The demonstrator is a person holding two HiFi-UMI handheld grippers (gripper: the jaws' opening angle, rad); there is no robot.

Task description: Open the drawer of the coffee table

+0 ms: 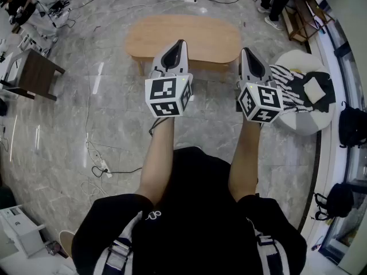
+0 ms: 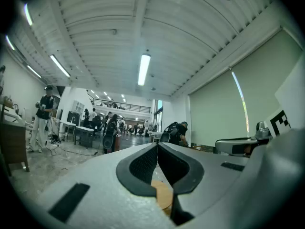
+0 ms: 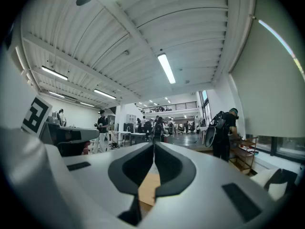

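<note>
Located the coffee table [image 1: 183,39] ahead on the marble floor [image 1: 114,119], its oval wooden top bare. Found no drawer in any view. Took the front and handle as hidden below the top's near edge, and the drawer as not yet opened. Saw the left tool [image 1: 180,42] and the right tool [image 1: 246,50] held level, side by side, over the table's near edge in the head view, with no contact shown. Read both tools as closed tight, jaws together, nothing between them. Saw only a patch of wooden top beneath the jaws in each gripper view.

Judged the following faults possible:

- Missed grasp. Cause: jaws together on arrival at the handle, with no spreading first.
- Knock against the top's edge. Cause: drawer front out of sight from above, so any reach made blind unless preceded by lowering toward the near side.
- Sliding of the whole table instead of the drawer. Cause: light-looking table on a smooth floor, pulled without bracing from the second tool.
- Snag on the right. Cause: pouffe [image 1: 301,119] with striped cloth [image 1: 287,87] just beside the right tool.
- Trip when stepping in. Cause: power strip [image 1: 104,168] and cable [image 1: 123,171] on the floor, left of the person's legs.
</note>
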